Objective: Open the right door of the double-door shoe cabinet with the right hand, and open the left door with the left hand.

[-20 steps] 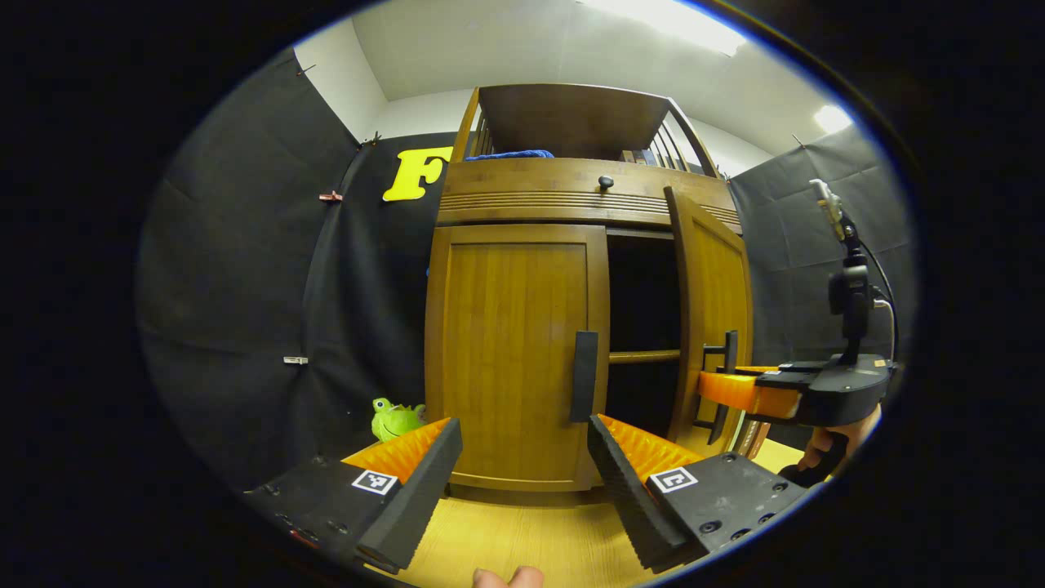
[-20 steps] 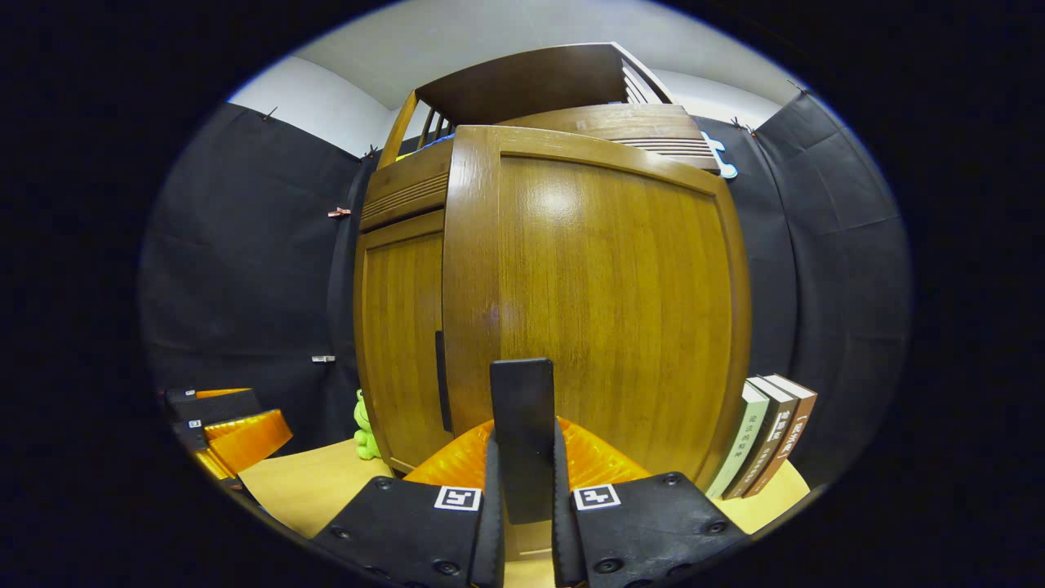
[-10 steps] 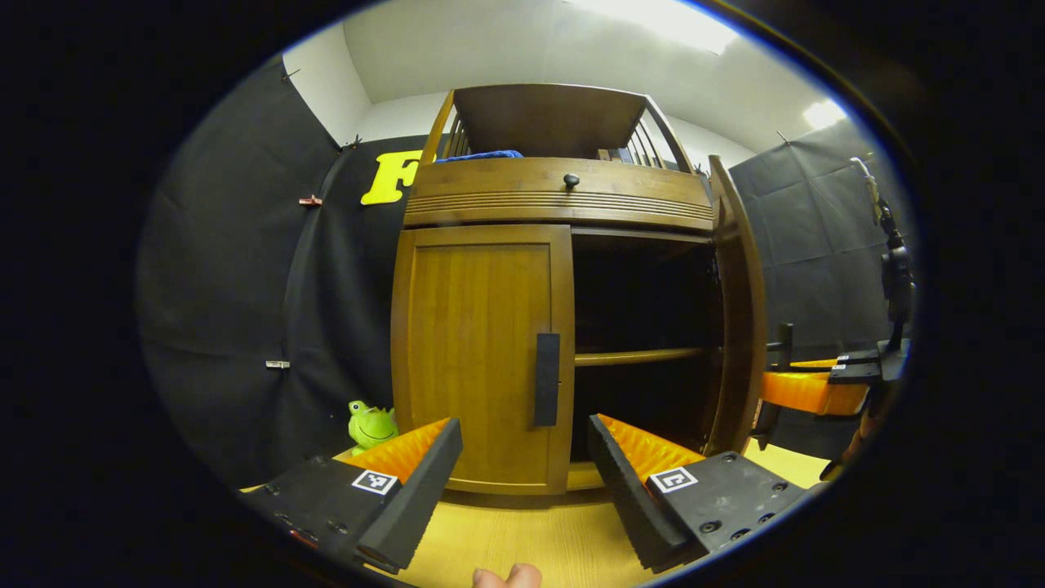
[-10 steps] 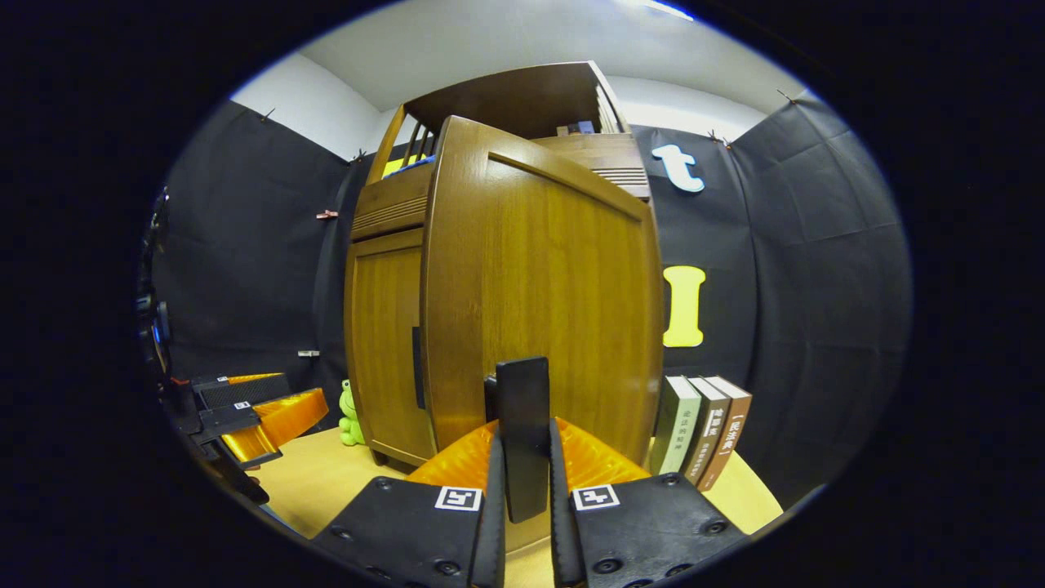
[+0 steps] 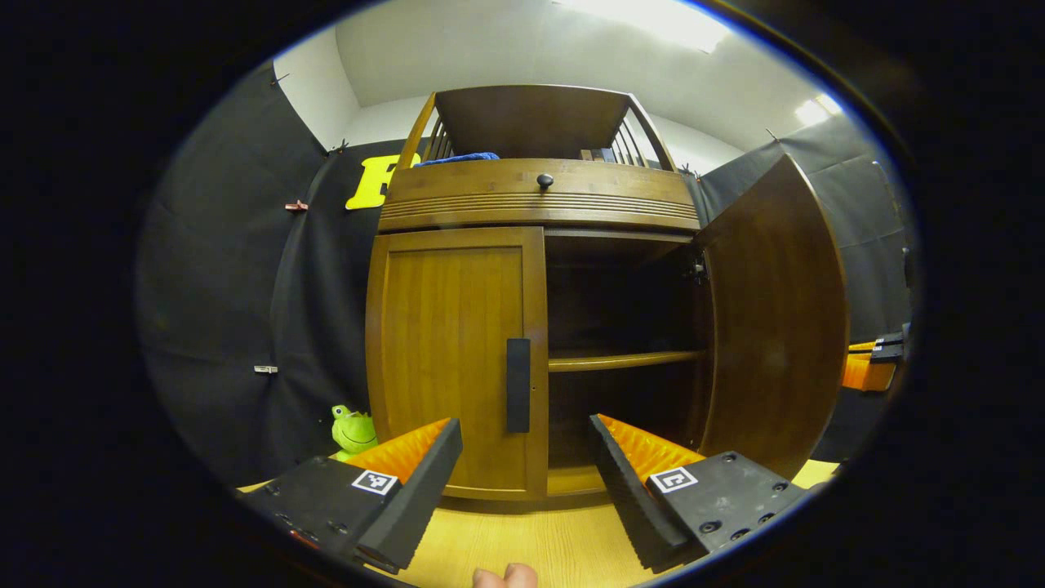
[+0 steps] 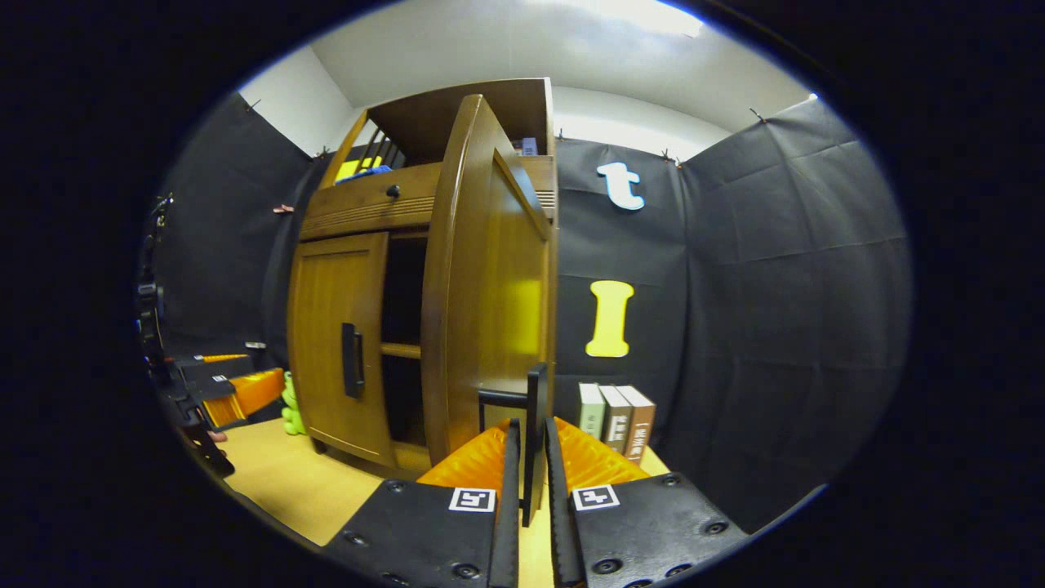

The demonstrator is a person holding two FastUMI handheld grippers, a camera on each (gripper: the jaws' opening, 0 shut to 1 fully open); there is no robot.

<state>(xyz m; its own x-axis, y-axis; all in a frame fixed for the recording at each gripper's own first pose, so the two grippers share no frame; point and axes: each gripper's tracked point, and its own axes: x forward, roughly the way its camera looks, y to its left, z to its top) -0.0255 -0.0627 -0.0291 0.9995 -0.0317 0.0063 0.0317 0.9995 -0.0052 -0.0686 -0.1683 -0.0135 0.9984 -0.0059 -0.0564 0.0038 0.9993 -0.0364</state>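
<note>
Behind right door point(image 5: 775, 318), right tool point(image 5: 869, 367) mostly hidden, apparently gripping.

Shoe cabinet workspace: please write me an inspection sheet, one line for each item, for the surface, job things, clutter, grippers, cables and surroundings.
Surface: light wooden tabletop, bare in front of the cabinet.
Job's things: brown wooden shoe cabinet; right door swung wide open; left door closed, its dark vertical handle untouched; inner shelf looks bare.
Clutter: green frog toy left of the cabinet; three upright books on its right.
Grippers: left gripper open, short of the left door; right gripper shut on the right door's handle.
Cables: nothing seen.
Surroundings: black cloth wall, white ceiling.
</note>
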